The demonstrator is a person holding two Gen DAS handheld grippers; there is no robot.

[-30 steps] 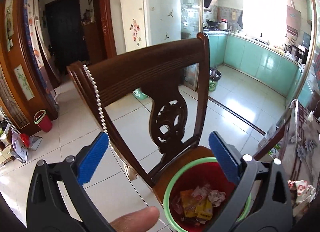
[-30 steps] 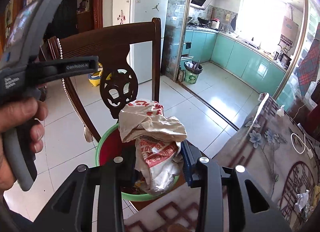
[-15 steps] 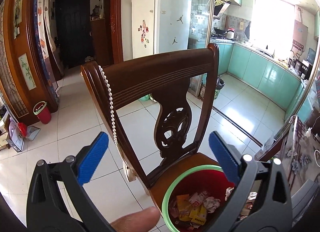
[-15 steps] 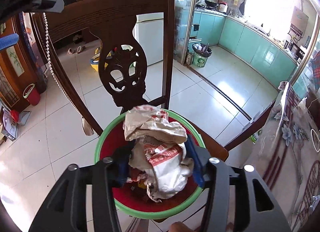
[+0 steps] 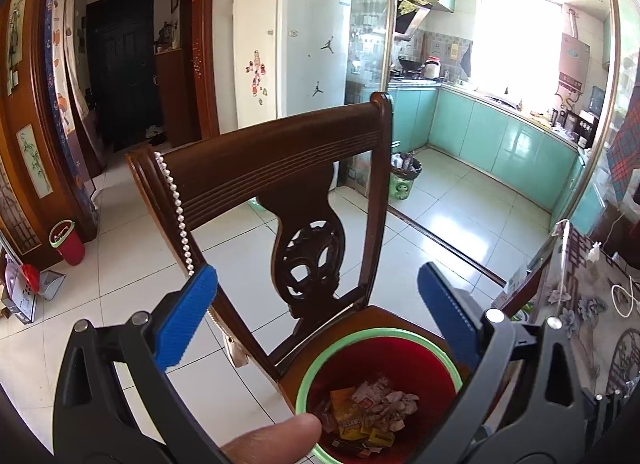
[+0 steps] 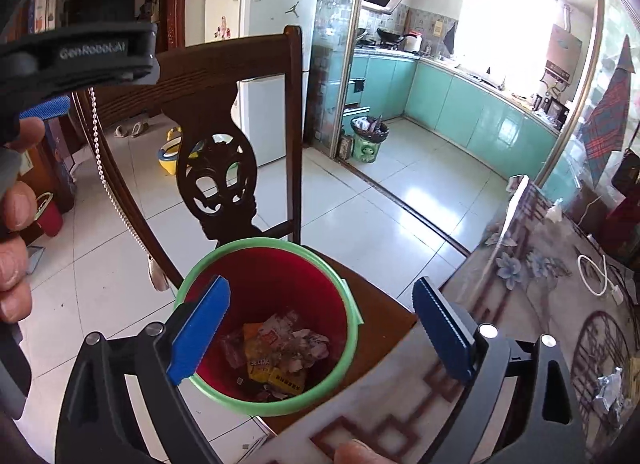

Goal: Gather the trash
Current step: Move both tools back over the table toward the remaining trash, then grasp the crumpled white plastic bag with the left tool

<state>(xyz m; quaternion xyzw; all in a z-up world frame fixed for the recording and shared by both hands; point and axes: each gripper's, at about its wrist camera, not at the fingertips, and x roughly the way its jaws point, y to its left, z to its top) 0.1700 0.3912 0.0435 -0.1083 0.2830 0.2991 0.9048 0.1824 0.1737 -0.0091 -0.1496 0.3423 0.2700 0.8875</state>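
Red bin (image 6: pixel 272 292) sits near the chair seat's (image 6: pixel 384 324) front edge; we could knock it off. Our right claw (image 6: pixel 320 328) and left claw (image 5: pixel 316 316) both gape wide, empty.

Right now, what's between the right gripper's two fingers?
In the right wrist view, the open right gripper frames the red bin on the chair seat, wrappers inside; nothing is gripped.

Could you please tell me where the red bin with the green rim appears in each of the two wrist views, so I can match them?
Left wrist: the red bin sits at bottom centre-right, on the chair seat, partly behind the right finger.
Right wrist: the red bin sits at lower centre, its rim partly behind the left finger.
Shared landmark: the carved chair back stands just behind the bin in both.
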